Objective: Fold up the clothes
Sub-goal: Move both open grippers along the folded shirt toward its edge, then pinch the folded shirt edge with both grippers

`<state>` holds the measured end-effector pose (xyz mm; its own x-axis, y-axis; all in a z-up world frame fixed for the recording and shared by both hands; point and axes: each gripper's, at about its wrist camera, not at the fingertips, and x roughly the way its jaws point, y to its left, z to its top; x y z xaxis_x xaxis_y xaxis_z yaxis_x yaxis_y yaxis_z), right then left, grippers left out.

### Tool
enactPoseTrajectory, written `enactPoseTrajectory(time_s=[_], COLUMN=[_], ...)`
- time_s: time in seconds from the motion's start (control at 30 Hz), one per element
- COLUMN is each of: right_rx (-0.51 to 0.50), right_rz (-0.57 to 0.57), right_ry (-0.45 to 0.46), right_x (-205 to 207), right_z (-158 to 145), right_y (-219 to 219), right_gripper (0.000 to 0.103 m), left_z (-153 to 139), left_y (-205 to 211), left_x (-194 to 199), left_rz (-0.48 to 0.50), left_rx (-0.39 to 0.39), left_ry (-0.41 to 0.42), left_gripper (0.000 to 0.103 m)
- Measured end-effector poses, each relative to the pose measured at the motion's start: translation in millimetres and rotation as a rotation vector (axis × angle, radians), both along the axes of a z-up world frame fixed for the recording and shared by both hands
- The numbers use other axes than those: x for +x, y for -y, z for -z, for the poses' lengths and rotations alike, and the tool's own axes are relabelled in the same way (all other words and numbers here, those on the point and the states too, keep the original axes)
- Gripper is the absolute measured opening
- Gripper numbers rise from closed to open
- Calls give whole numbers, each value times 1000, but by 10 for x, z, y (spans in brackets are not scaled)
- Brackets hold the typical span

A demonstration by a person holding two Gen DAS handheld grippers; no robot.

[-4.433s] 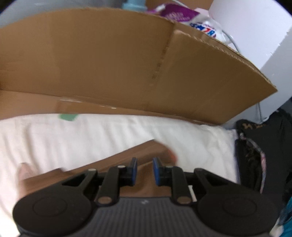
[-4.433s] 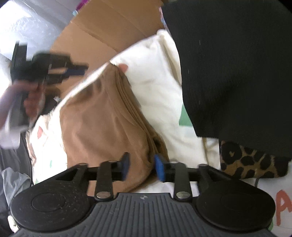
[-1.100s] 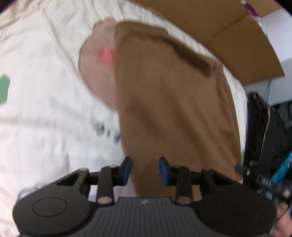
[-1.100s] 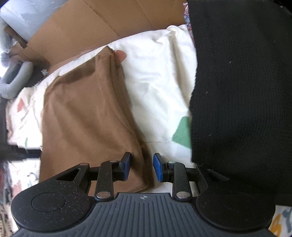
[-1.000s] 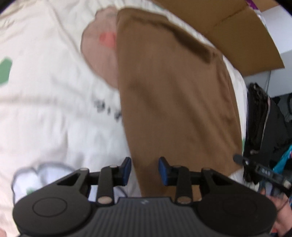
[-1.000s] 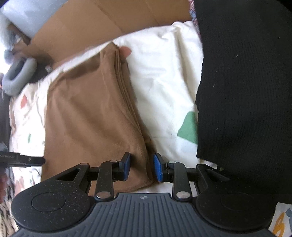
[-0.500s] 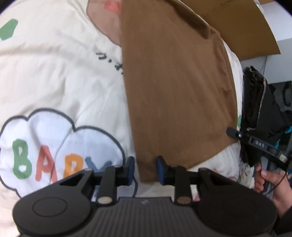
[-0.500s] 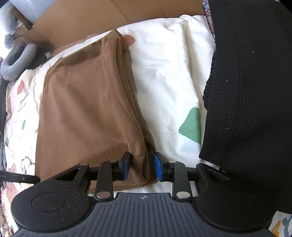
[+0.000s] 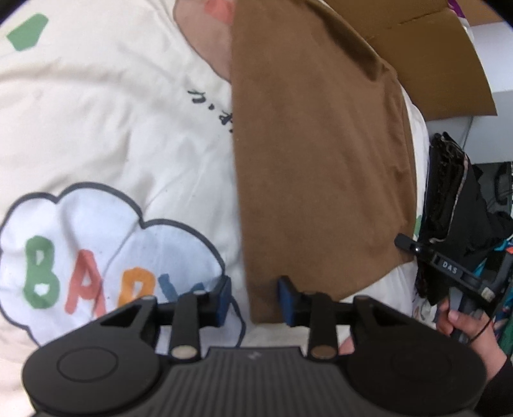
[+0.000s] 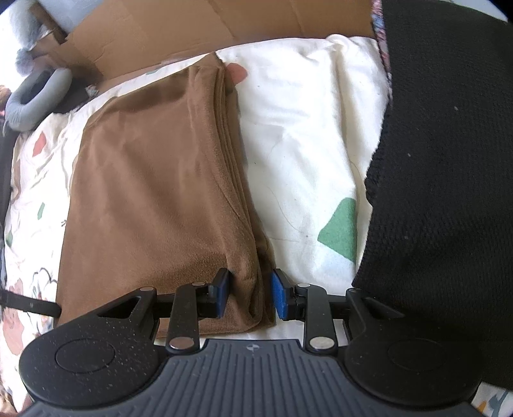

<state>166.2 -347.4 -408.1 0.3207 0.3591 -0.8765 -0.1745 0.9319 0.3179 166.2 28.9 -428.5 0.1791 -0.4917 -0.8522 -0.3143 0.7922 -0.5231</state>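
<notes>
A folded brown garment (image 9: 320,160) lies flat on a cream printed blanket (image 9: 112,128). My left gripper (image 9: 253,300) hangs over the garment's near left corner. Its jaws are opening, and the corner lies loose between the blue pads (image 9: 283,300) without being pinched. In the right wrist view the brown garment (image 10: 154,179) shows its stacked folded edge. My right gripper (image 10: 250,296) straddles the near end of that edge, pads apart and cloth between them. The right gripper's finger (image 9: 413,247) also shows at the garment's right corner, with a hand (image 9: 458,324) holding it.
A black knit garment (image 10: 449,160) covers the blanket (image 10: 304,128) right of the brown one. Flattened cardboard (image 10: 224,25) stands behind the bed. A grey ring cushion (image 10: 35,96) lies far left. Dark clothes (image 9: 455,208) are piled at the bed's right edge.
My left gripper has drawn back along the brown garment to its near corner, and its jaws narrowed, then widened again. The right gripper has stayed at the folded edge.
</notes>
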Motion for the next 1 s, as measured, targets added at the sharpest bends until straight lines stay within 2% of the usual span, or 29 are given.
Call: enactPoseTrajectory(time_s=[0.23, 0.57, 0.77, 0.87, 0.9, 0.97, 1.0], right_rx=[13, -35, 0, 56, 76, 117, 121], right_rz=[-1, -45, -16, 21, 35, 63, 55], right_ry=[0, 32, 38, 13, 4, -15, -23], right_x=[67, 82, 117, 122, 123, 124, 129], right_z=[60, 15, 61, 96, 108, 133, 126], right_y=[2, -68, -33, 19, 39, 79, 76], right_gripper=[36, 42, 46, 46, 44, 31, 25], left_z=[98, 106, 138, 164, 175, 192, 191], left_y=[4, 133, 141, 140, 131, 130, 133], left_x=[57, 111, 66, 43, 32, 14, 14], left_rz=[-30, -9, -13, -28, -42, -47, -41], left_rx=[-31, -12, -25, -34, -42, -47, -45], left_ry=[7, 38, 35, 29, 22, -4, -16], left_gripper=[38, 39, 39, 38, 37, 23, 20])
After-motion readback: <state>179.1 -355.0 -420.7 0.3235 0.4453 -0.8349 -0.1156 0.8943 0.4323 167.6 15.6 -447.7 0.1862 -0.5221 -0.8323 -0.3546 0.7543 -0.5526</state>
